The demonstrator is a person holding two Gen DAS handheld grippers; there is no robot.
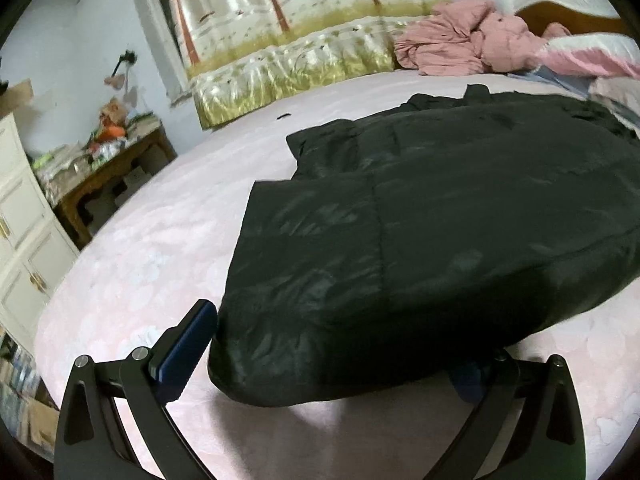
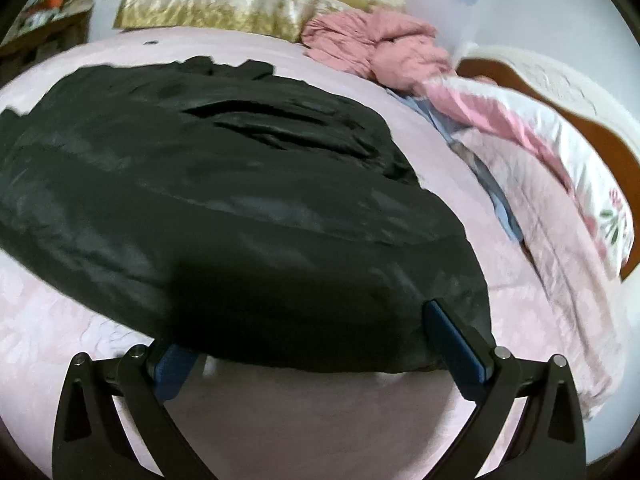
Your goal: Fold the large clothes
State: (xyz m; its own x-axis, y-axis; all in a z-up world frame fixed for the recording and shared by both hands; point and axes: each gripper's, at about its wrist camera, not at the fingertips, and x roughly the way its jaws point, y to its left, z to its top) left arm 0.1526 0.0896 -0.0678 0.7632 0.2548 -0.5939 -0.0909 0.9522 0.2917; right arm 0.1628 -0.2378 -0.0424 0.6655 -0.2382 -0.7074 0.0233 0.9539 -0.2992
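- Left wrist view: the left gripper [image 1: 320,364] has its jaws spread wide, gripping nothing. The coat's [image 1: 420,232] near hem corner bulges between them, covering the right finger's tip; the left finger [image 1: 184,352] stands just beside the hem, at 8 o'clock from it.
- The coat, black and puffy, runs from that hem toward 1 o'clock, collar end farthest, a sleeve [image 1: 320,144] out at 11 o'clock.
- It lies on the bed [image 1: 140,248], pink-sheeted. A pink garment [image 1: 460,44] is heaped at 1 o'clock; a cluttered side table [image 1: 108,168] stands at 9.
- Right wrist view: the right gripper [image 2: 320,344] also has its jaws spread, holding nothing, at the hem's other corner. The coat [image 2: 240,208] stretches away toward 11 o'clock.
- A quilt [image 2: 540,208] lies at 3 o'clock.
- Judgement: each gripper is nearest its own hem corner; pinching both, then carrying the hem toward the collar, looks the likely fold.
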